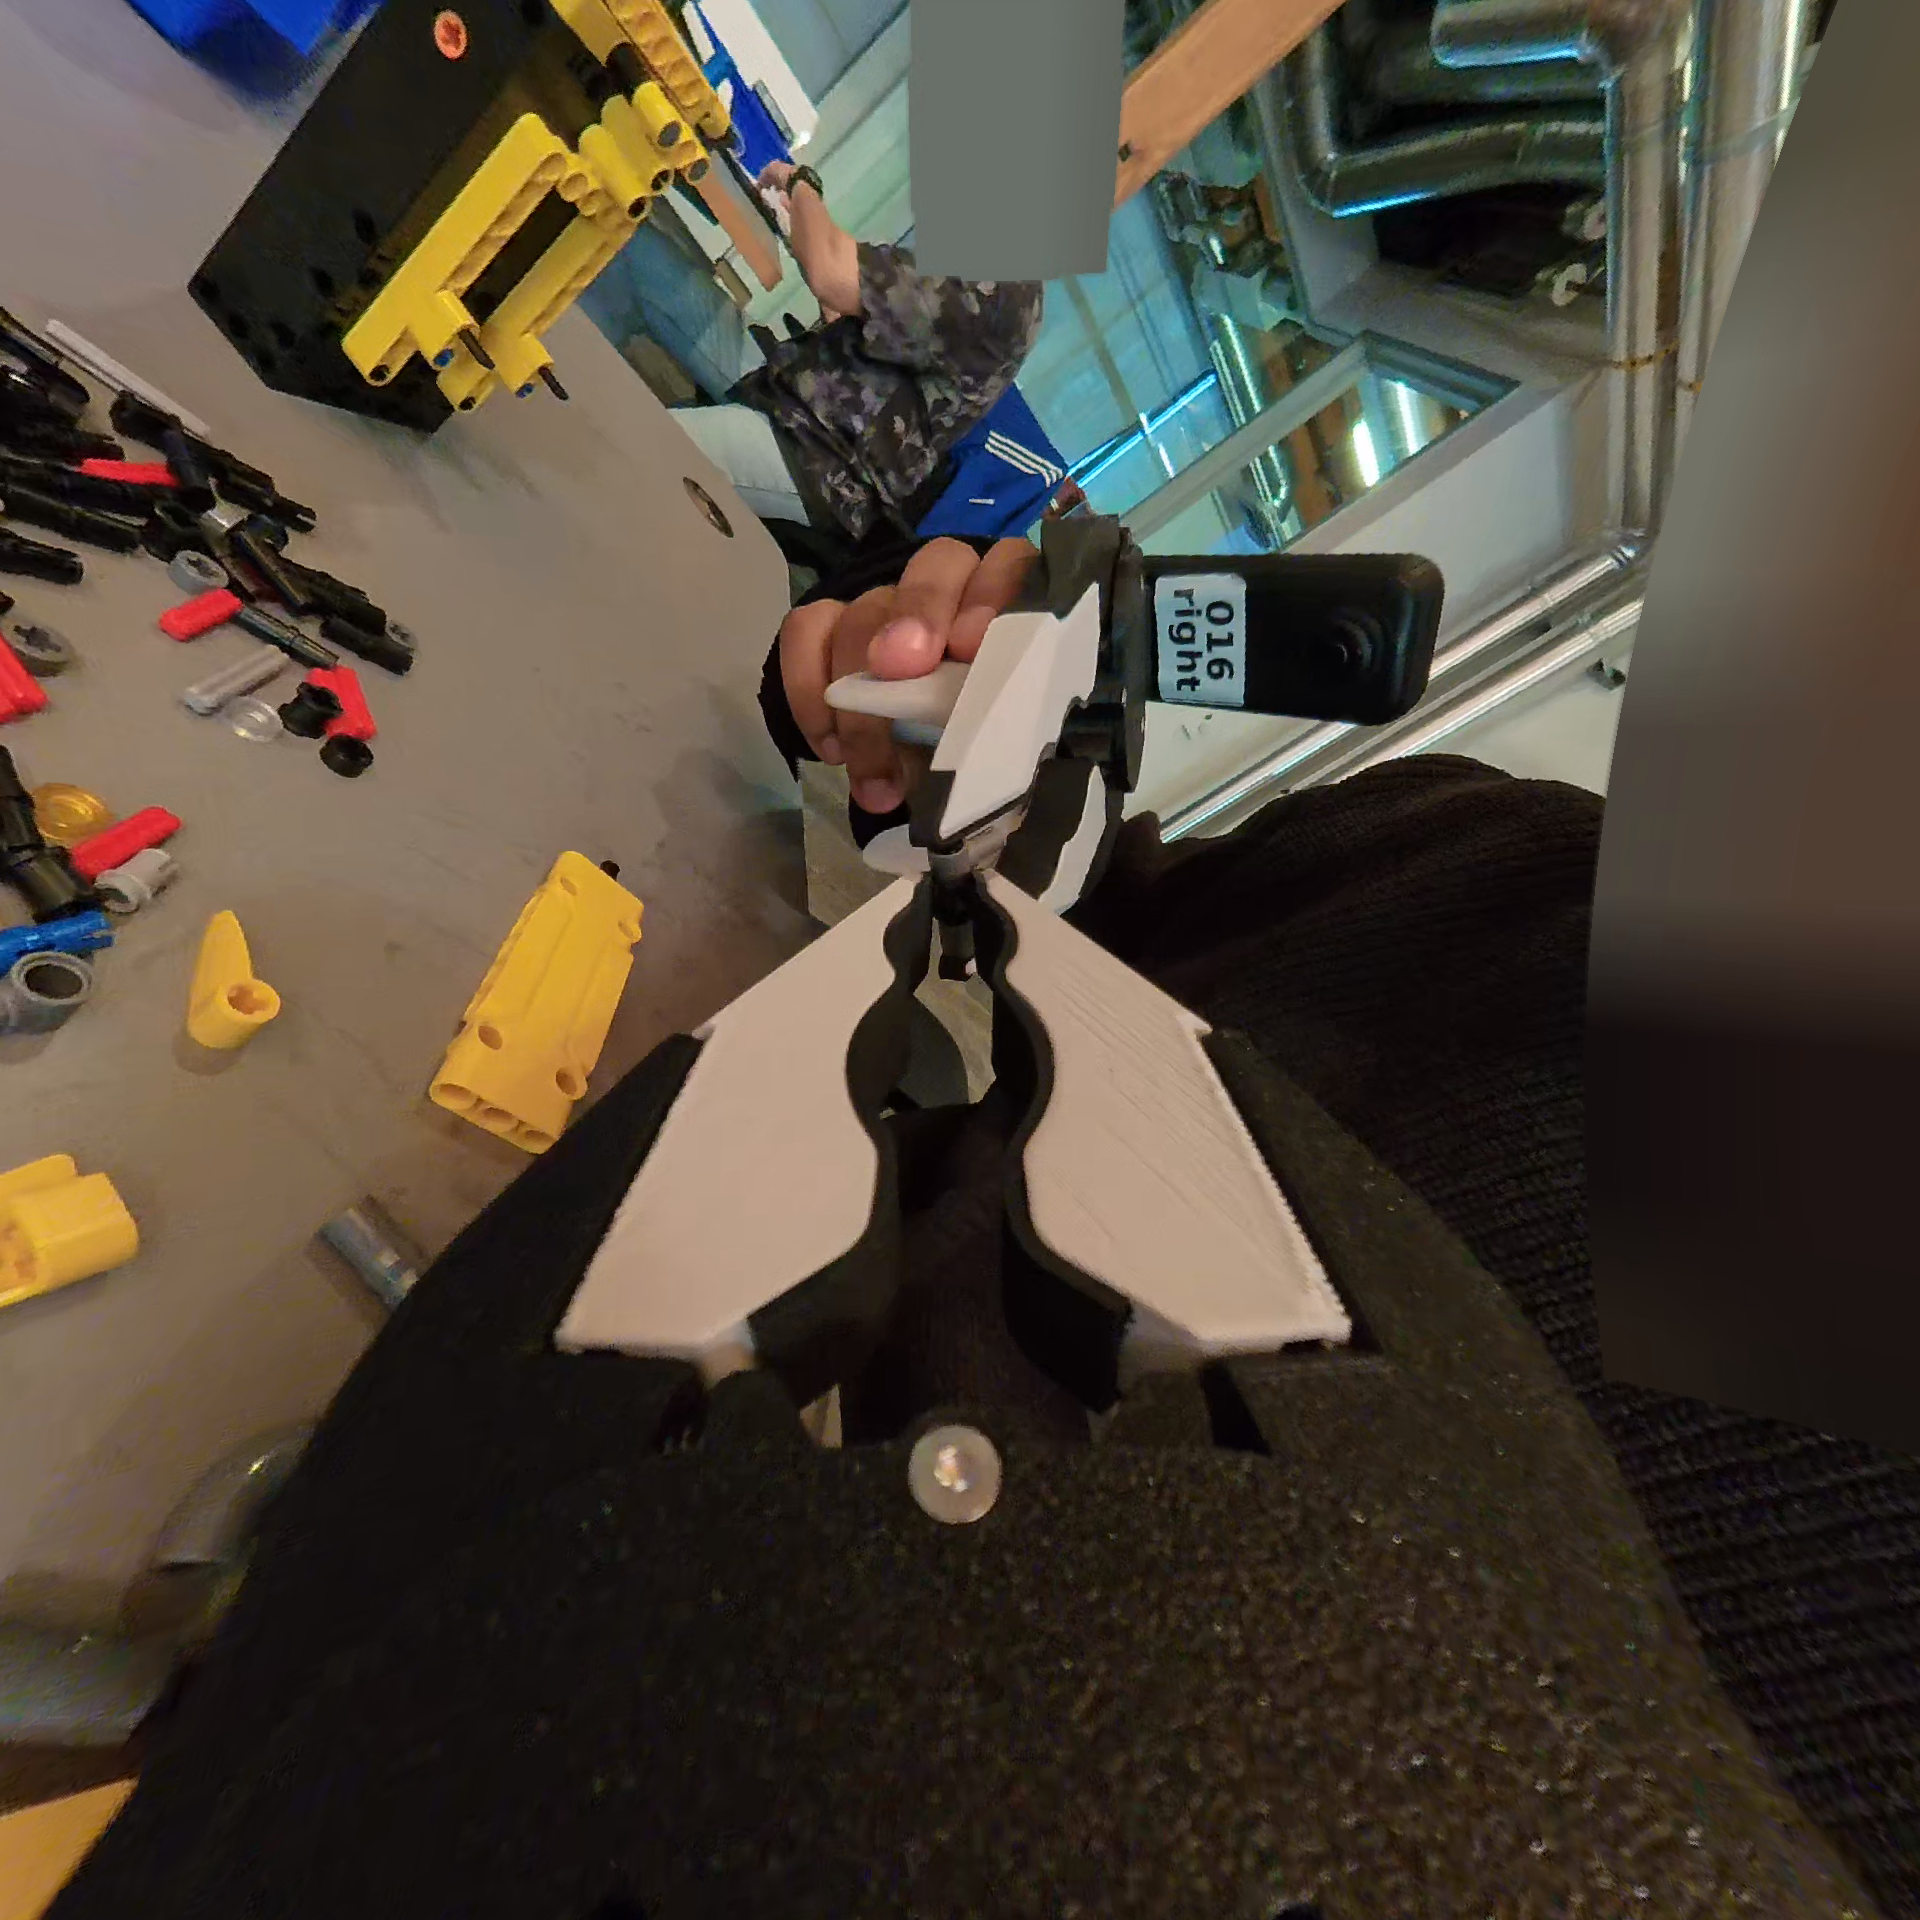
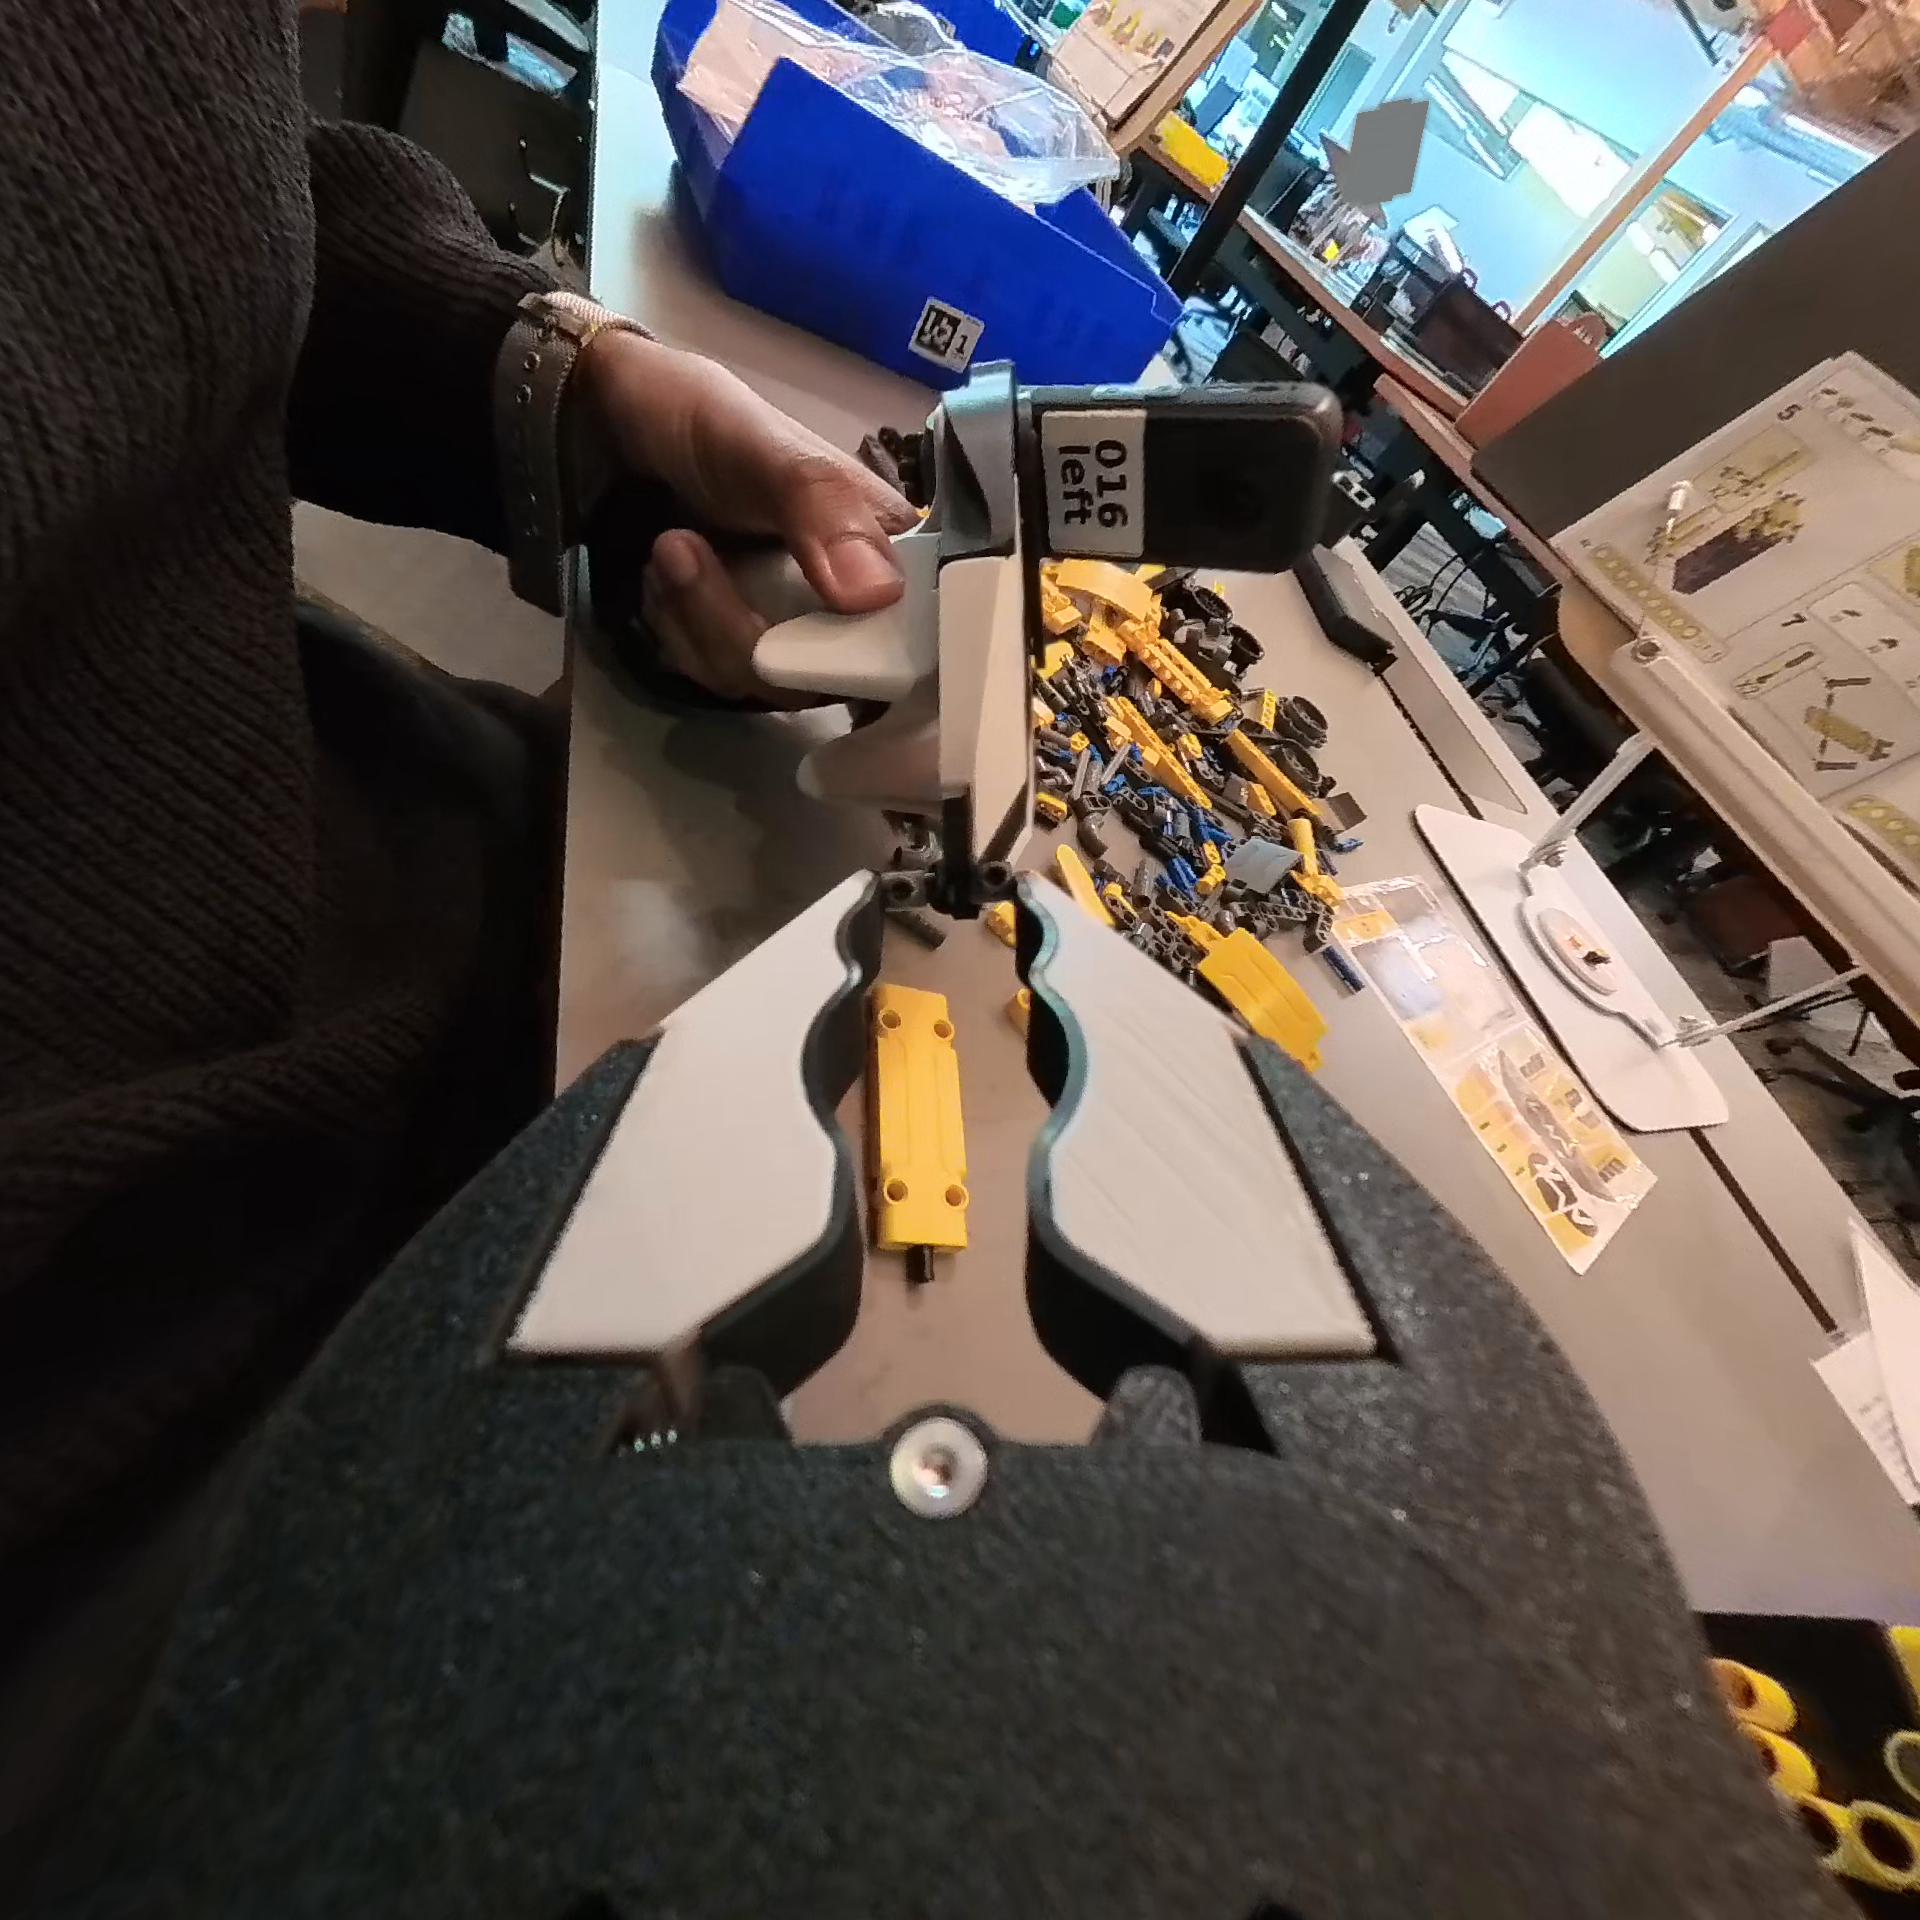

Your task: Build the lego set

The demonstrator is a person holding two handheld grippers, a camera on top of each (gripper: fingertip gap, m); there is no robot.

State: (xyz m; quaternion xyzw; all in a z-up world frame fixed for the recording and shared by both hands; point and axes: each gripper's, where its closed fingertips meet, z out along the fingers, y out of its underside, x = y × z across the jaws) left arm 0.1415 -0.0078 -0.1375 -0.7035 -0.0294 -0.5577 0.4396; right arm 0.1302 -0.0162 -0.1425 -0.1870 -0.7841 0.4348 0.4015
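Pinching one small black pin-and-connector piece (image 1: 951,925) from both ends, left tool (image 1: 948,894) and right tool (image 2: 951,883) are both clenching it just off the counter (image 1: 582,644) edge; it's looking light, rigid, slippery.

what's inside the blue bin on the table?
In the blue bin, a crumpled clear plastic bag sticks out over the rim. Anything under the bag is hidden by the bag and the bin's wall, so other contents can't be told.

Glossy yellow plastic panel (image 2: 920,1117) lies on a smooth matt grey tabletop (image 2: 1507,1382); grainy black gripper body (image 2: 935,1662); ribbed knit sleeve (image 2: 187,727).
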